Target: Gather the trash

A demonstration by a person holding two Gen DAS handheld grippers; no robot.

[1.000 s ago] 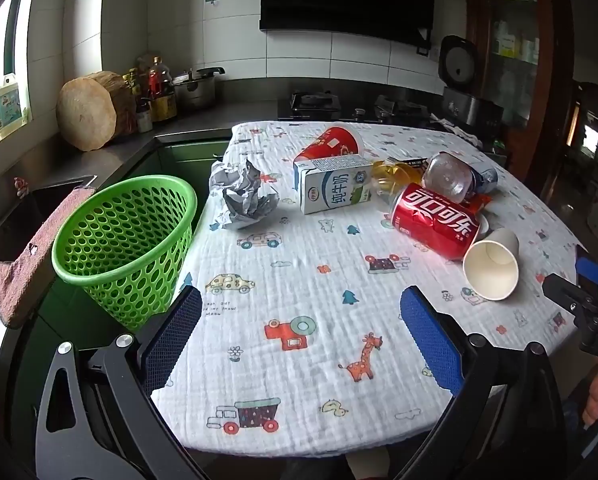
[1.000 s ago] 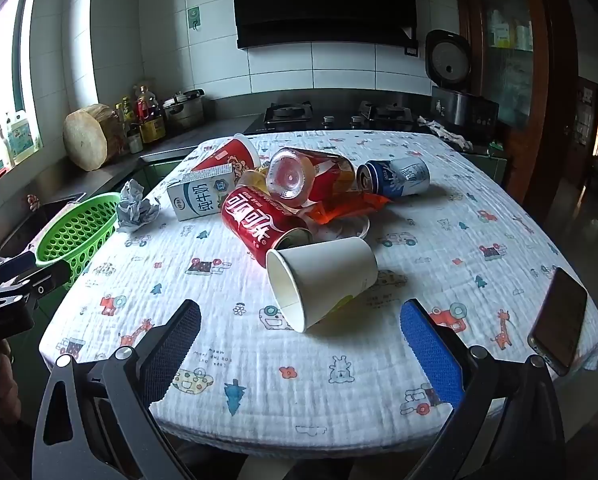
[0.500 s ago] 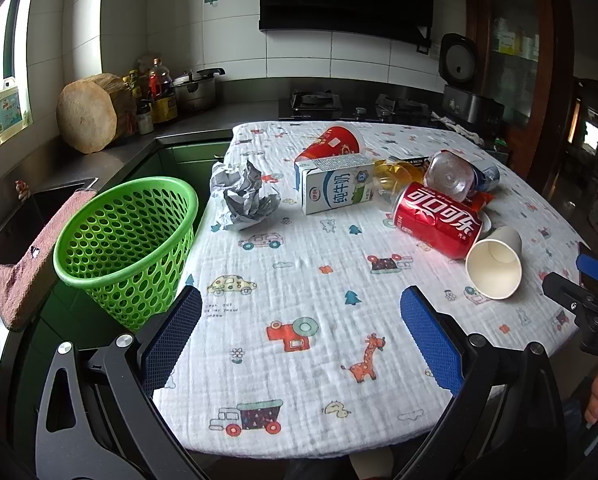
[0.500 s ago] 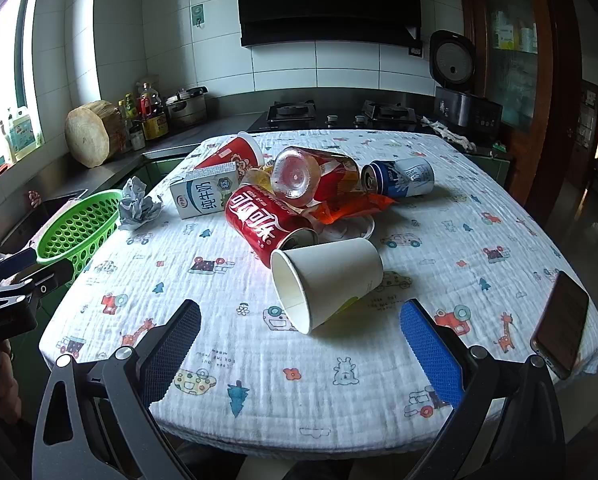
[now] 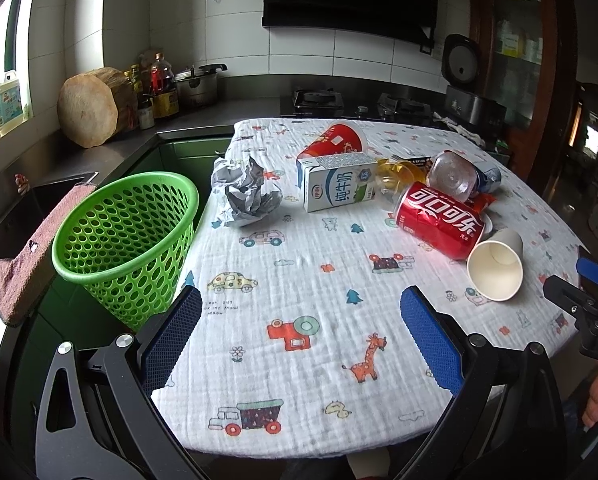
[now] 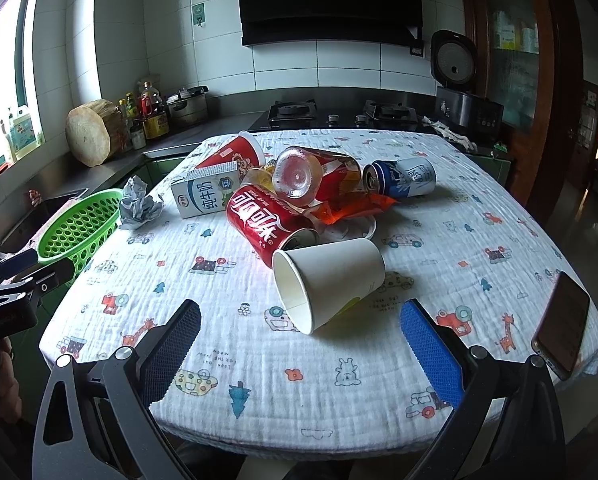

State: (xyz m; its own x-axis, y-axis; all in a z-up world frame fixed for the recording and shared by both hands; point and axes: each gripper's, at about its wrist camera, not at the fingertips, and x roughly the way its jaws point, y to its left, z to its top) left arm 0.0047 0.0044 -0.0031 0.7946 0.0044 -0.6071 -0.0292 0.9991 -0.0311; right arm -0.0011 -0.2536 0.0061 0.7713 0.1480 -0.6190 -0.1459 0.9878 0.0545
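Trash lies on a table with a cartoon-print cloth [image 5: 299, 280]: a crumpled grey paper [image 5: 245, 192], a milk carton [image 5: 337, 186], a red paper cup [image 5: 333, 140], a red cola can [image 5: 439, 220], a clear bottle [image 5: 453, 176] and a white paper cup [image 5: 495, 270]. A green mesh basket [image 5: 127, 236] stands off the table's left edge. My left gripper [image 5: 299, 340] is open and empty above the near edge. My right gripper [image 6: 299, 344] is open and empty just short of the white paper cup [image 6: 327, 280]; a blue can [image 6: 399, 178] lies behind.
A phone [image 6: 561, 324] lies at the table's right edge. A brown cloth [image 5: 31, 256] hangs over the sink edge beside the basket. A wooden block [image 5: 91, 106], bottles and a pot stand on the counter behind. A stove and rice cooker sit at the back.
Both grippers have drifted slightly forward and up toward the table; the trash sits a little nearer in both views. Nothing was grasped or moved.
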